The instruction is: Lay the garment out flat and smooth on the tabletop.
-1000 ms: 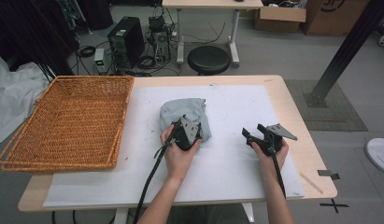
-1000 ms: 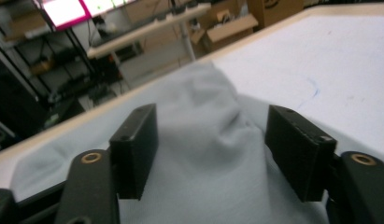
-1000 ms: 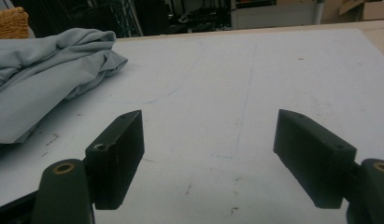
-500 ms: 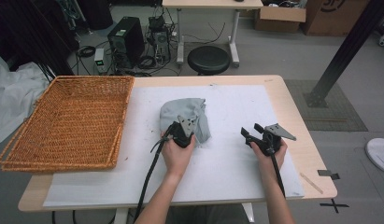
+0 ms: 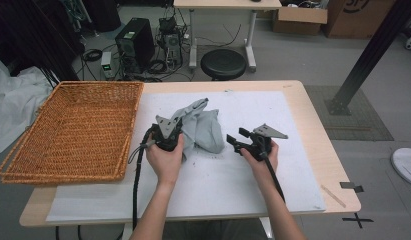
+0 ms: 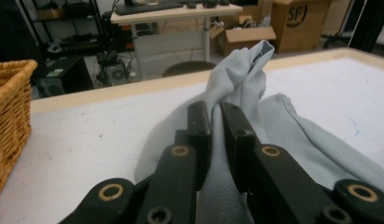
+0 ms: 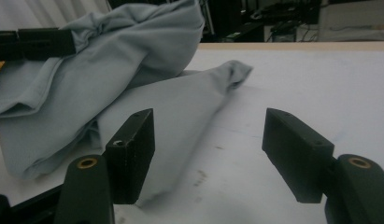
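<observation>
A light grey cloth point(image 5: 205, 131) lies crumpled on the white mat point(image 5: 273, 175) at the middle of the table. My left gripper point(image 5: 180, 120) is shut on a fold of it at its left side and holds that fold raised in a peak. In the left gripper view the cloth point(image 6: 241, 79) is pinched between the jaws of the left gripper point(image 6: 216, 117), which have just closed. My right gripper point(image 5: 234, 141) is open just right of the cloth. In the right gripper view a cloth point(image 7: 180, 107) lobe reaches in front of the right gripper point(image 7: 208, 140), whose jaws narrowed slightly and touch nothing.
A large wicker basket point(image 5: 68, 130) sits on the table's left end, close to my left hand. Beyond the far edge stand a black stool point(image 5: 223, 64) and a computer tower point(image 5: 134, 44). A dark slanted post point(image 5: 368, 55) stands to the right.
The left gripper closed on the cloth and moved left and up, pulling a fold into a peak. The right gripper moved left toward the cloth.
</observation>
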Demonstrator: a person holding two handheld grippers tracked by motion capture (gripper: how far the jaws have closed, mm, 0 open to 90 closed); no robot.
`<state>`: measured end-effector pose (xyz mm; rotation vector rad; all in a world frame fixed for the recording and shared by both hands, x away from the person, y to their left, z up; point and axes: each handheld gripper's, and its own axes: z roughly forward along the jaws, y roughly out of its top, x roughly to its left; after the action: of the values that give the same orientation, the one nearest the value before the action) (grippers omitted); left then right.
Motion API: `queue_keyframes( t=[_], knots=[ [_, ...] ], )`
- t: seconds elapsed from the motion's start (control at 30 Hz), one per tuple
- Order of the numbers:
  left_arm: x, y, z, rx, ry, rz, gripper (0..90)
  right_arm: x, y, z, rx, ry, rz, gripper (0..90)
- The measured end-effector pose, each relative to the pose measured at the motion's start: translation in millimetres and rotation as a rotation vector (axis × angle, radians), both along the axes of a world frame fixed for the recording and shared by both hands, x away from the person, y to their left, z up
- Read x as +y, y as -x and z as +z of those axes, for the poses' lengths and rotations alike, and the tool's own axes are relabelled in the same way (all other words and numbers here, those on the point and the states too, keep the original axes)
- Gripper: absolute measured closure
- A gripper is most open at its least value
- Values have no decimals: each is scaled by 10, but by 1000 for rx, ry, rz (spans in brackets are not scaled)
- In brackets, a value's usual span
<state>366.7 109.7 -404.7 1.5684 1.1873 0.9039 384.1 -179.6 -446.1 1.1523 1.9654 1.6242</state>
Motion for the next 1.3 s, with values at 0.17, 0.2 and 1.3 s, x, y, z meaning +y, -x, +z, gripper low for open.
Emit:
queue_keyframes(
  t=[0.17, 0.2, 1.3],
  knots=[
    [121, 32, 24, -9, 10, 32, 833, 270, -64, -78, 59, 41, 14, 341],
    [134, 36, 26, -10, 13, 33, 833, 330, -88, -109, 79, 47, 15, 336],
    [-91, 195, -271, 60, 68, -18, 833, -958, 239, 75, 67, 150, -157, 812]
  ],
)
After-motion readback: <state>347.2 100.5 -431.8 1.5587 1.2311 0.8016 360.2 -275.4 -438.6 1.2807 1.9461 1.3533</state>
